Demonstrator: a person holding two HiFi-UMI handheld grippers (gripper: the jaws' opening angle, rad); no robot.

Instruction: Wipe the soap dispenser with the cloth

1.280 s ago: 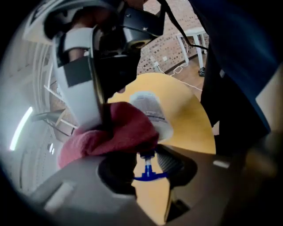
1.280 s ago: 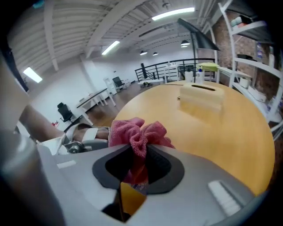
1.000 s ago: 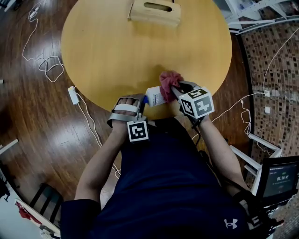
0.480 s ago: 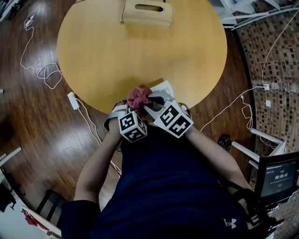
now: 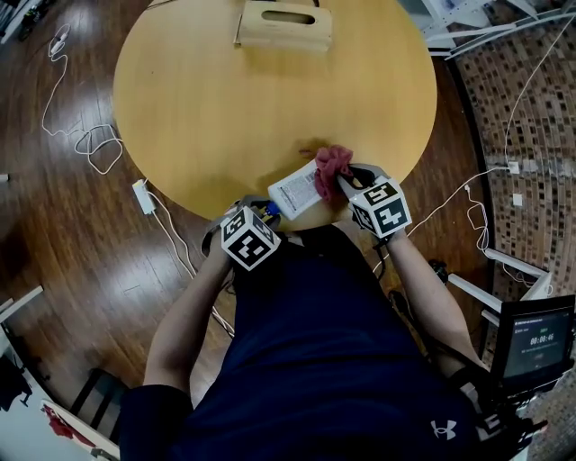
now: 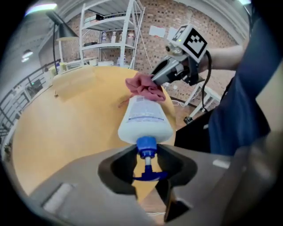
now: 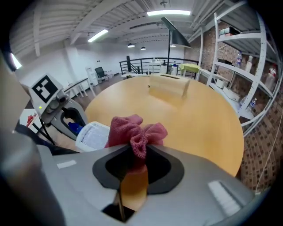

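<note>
A white soap dispenser (image 5: 295,190) with a blue pump neck (image 6: 146,146) is held lying over the near edge of the round wooden table (image 5: 216,99). My left gripper (image 6: 147,165) is shut on its blue neck, the bottle (image 6: 143,118) pointing away from it. A bunched red cloth (image 5: 331,167) is pinched in my right gripper (image 7: 138,154), which is shut on it. The cloth (image 6: 143,88) lies against the bottle's far end, and the bottle (image 7: 93,136) shows just left of the cloth (image 7: 135,129) in the right gripper view.
A wooden box (image 5: 283,25) with a slot handle sits at the table's far edge. White cables (image 5: 85,135) and a power adapter (image 5: 143,194) lie on the wooden floor at the left. Metal shelving (image 7: 252,57) stands at the right; a small screen (image 5: 535,347) is near my right.
The bottle has rolled in my left gripper and its base now points out over the table. My right gripper has swung the cloth from the left side out to the right, onto the bottle's far end.
</note>
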